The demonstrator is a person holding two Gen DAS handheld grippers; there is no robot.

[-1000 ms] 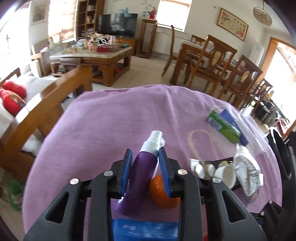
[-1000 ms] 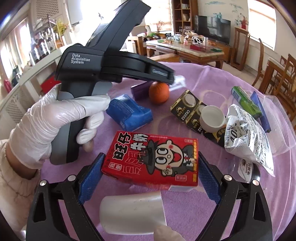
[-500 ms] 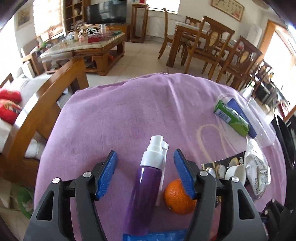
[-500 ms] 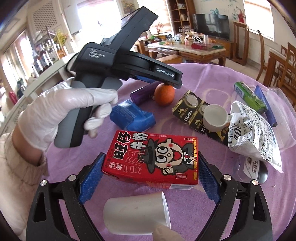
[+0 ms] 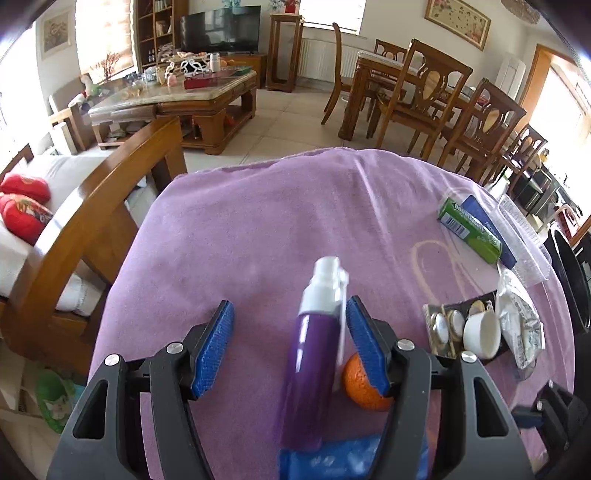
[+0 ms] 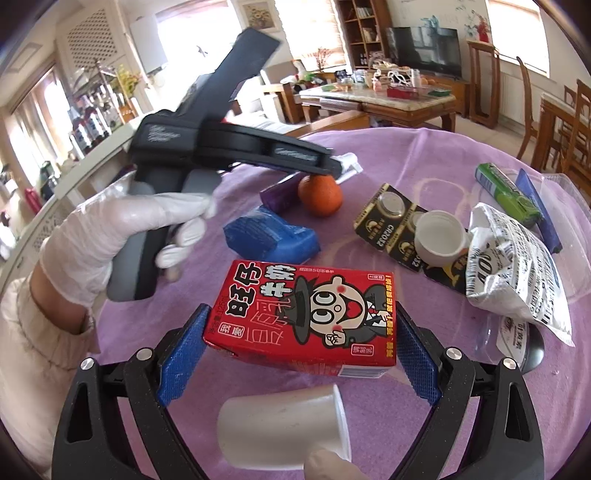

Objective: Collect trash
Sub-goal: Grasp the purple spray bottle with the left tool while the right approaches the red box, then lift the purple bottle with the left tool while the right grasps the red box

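On the purple cloth: one purple spray bottle [image 5: 314,373], one orange [image 6: 320,195], one red milk carton [image 6: 306,317], two white cups [image 6: 439,240] (one lying on its side), one blue packet [image 6: 271,238], one silver pouch [image 6: 513,273], one green tube [image 6: 508,190].

A purple cloth [image 5: 258,229] covered the round table; behind it a wooden coffee table [image 5: 207,99], cluttered with small items, stood before a dark television [image 5: 219,27]; wooden dining chairs [image 5: 428,96] ringed a dining table to the right; red cushions [image 5: 24,210] lay on a wood-framed sofa at left; a framed picture [image 5: 458,20] hung on the far wall.
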